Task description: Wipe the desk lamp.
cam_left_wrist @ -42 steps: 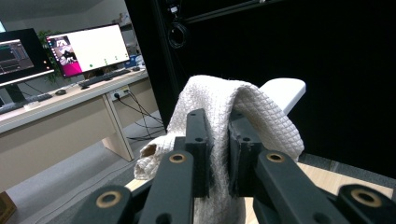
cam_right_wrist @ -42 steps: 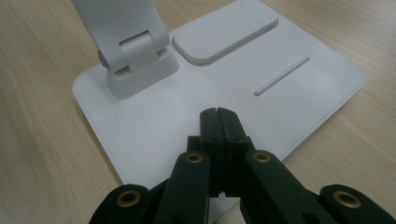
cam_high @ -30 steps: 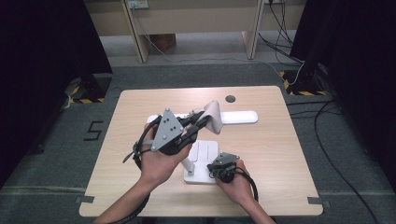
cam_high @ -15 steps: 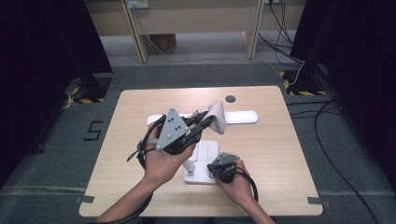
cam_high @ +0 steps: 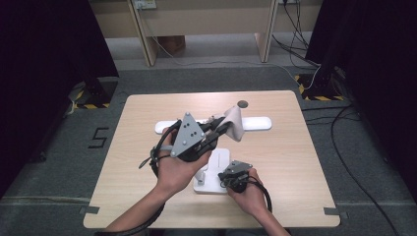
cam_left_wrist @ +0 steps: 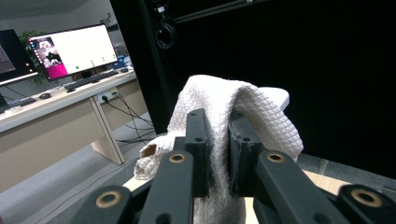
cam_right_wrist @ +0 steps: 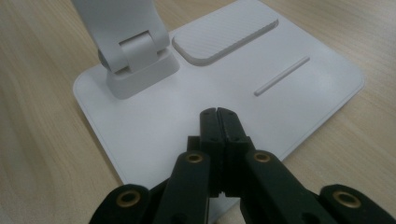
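Note:
A white desk lamp stands mid-table, its flat base [cam_high: 220,158] toward me and its long head bar [cam_high: 256,123] lying across behind. My left gripper [cam_high: 223,129] is shut on a white waffle-weave cloth [cam_high: 235,122], which drapes over the bar. In the left gripper view the cloth [cam_left_wrist: 205,100] is pinched between the jaws of the left gripper [cam_left_wrist: 217,128], with the lamp head [cam_left_wrist: 276,96] showing just behind it. My right gripper [cam_high: 223,176] is shut with nothing in it. Its tips [cam_right_wrist: 218,114] rest on the lamp base [cam_right_wrist: 303,79], near the hinge [cam_right_wrist: 135,51].
A small dark round mark [cam_high: 242,103] sits on the wooden table [cam_high: 295,162] near its far edge. Wooden desks [cam_high: 206,19] and floor cables [cam_high: 344,147] lie beyond the table. A lit monitor [cam_left_wrist: 77,49] stands on a desk in the left gripper view.
My left gripper has carried the cloth slightly to the right along the lamp's head bar. The right gripper has stayed on the base.

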